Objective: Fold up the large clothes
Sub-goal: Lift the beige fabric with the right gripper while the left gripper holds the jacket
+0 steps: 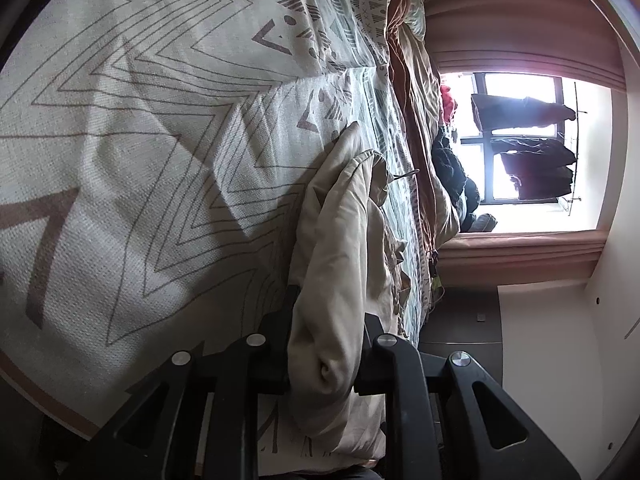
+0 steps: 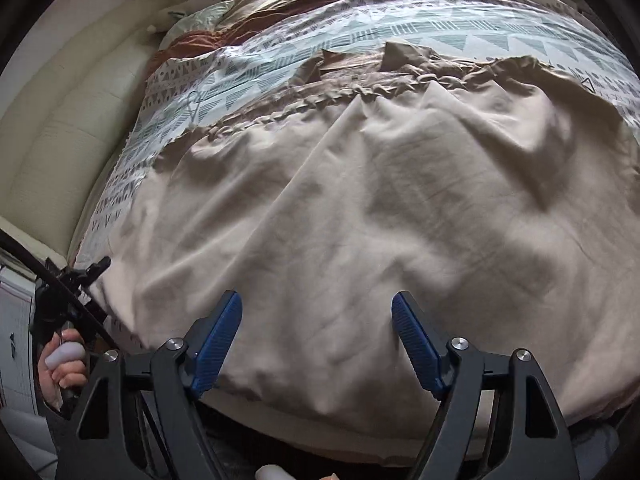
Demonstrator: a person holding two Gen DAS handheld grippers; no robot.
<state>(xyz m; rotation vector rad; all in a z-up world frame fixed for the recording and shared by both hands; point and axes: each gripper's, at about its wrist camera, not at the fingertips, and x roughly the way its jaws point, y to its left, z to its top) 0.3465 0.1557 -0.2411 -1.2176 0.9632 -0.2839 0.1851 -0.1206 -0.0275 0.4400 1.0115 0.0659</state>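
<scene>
my left gripper [image 1: 325, 340] clamped on a bunched edge of the beige garment [image 2: 360, 220], my right gripper [image 2: 317, 320] w/ jaws spread wide over the cloth, holding nothing, garment spread across patterned bedspread [image 1: 140, 140], window [image 1: 520, 140] w/ hanging clothes beyond

I see a bed covered by a patterned bedspread [image 1: 168, 128] with grey zigzags and triangles. Beyond it lies a rumpled brown quilt [image 1: 416, 92]. A bright window [image 1: 516, 136] framed by pink curtains [image 1: 520, 252] has dark clothes hanging [image 1: 536, 168] before it. A cream padded headboard [image 2: 68, 128] stands beside the bed.
</scene>
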